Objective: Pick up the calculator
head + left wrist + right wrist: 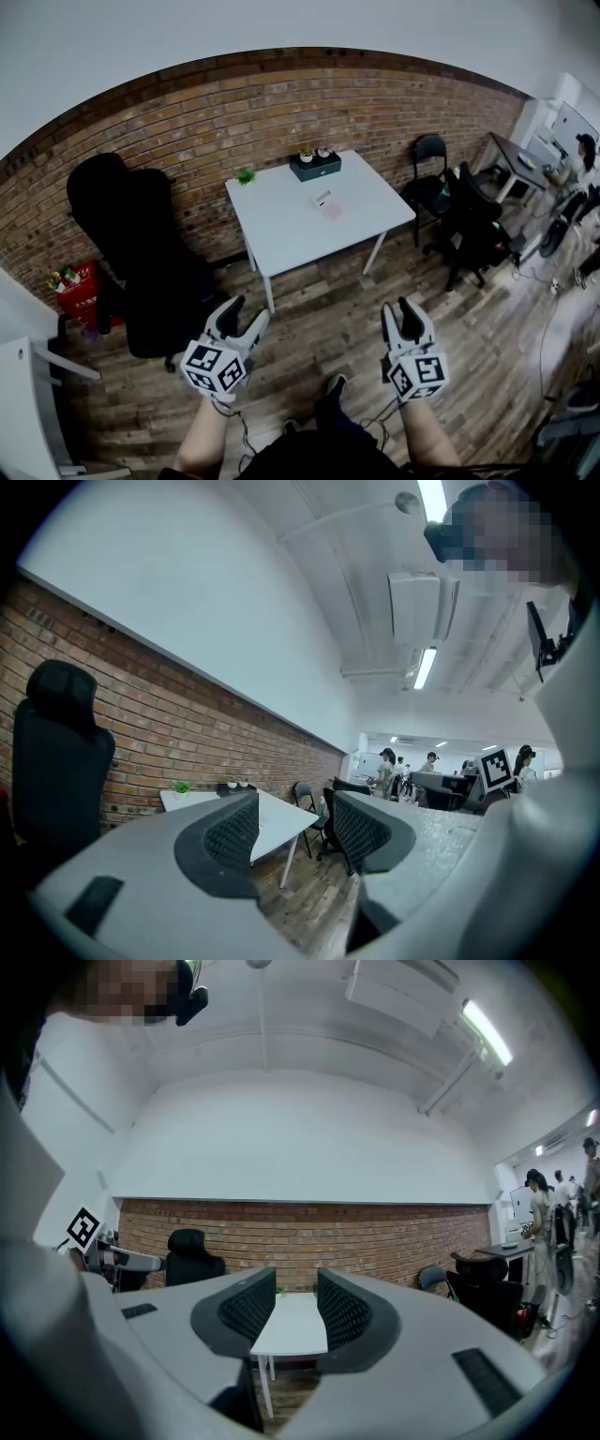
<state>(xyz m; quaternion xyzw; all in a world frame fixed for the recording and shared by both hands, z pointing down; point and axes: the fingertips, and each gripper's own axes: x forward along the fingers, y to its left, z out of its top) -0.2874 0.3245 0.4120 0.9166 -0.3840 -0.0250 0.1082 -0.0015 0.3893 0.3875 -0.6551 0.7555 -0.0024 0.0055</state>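
Standing well back from the white table (281, 230), holding left gripper (248, 311) and right gripper (397, 307) level, fingers of both apart, nothing between. Leaves the calculator (323, 199) untouched near the table's middle. Calls next, likely, for stepping up to the table and lowering one gripper over it.

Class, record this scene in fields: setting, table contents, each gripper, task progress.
setting: white table against brick wall
on table: dark box at far edge; small pale item mid-table, likely the calculator, too small to be sure
left gripper: open, empty
right gripper: open, empty
progress: nothing picked up; both grippers short of the table
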